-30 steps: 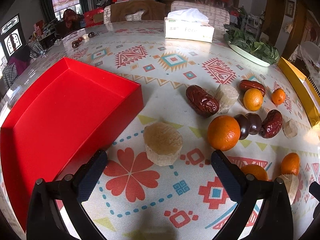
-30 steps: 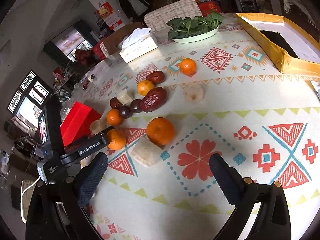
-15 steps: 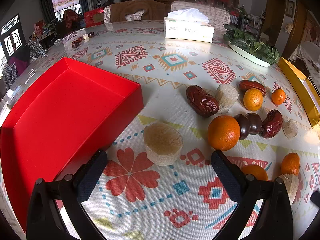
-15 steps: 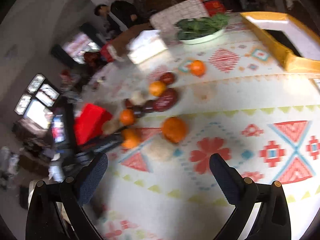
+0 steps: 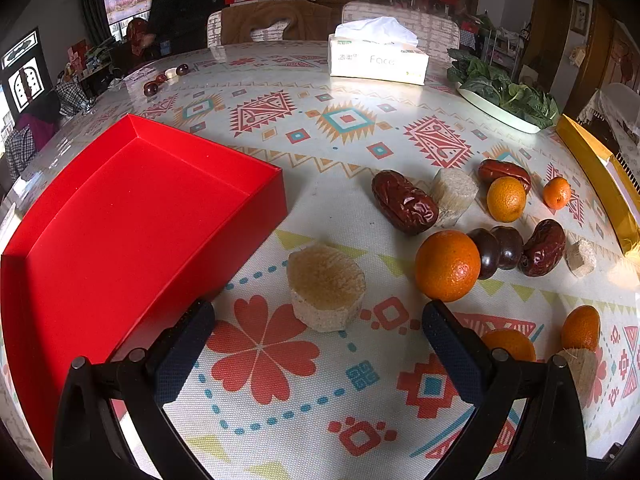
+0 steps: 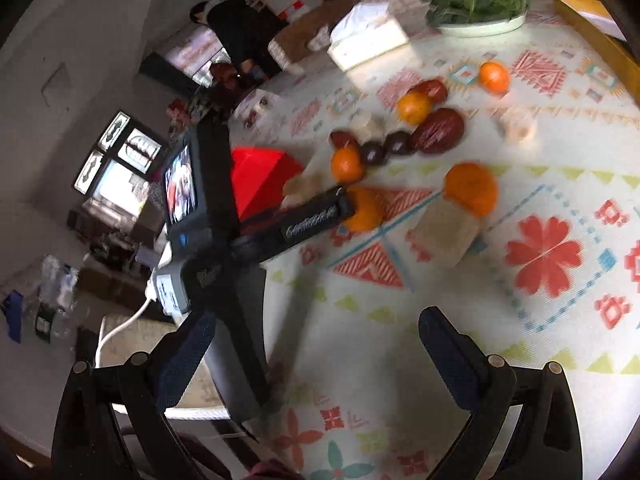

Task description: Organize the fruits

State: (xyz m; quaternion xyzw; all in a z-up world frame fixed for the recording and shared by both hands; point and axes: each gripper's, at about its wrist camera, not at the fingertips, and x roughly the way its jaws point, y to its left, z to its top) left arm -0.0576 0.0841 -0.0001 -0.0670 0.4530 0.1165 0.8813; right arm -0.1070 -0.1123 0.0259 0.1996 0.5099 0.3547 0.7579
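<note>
Five oranges, three dates

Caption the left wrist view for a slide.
Open left gripper hovers before a pale ridged cake, beside an empty red cardboard tray and scattered oranges and dates.

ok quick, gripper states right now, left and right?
Left gripper: open, holding nothing; the beige cake sits just ahead of its fingers.
Right gripper: open, holding nothing.

My left gripper has two black angular plastic arms with round silver screw heads and dark blue textured pads. My right gripper matches it. Left of it, the other unit's grey body shows a small screen, white lettering and a white cable.
</note>
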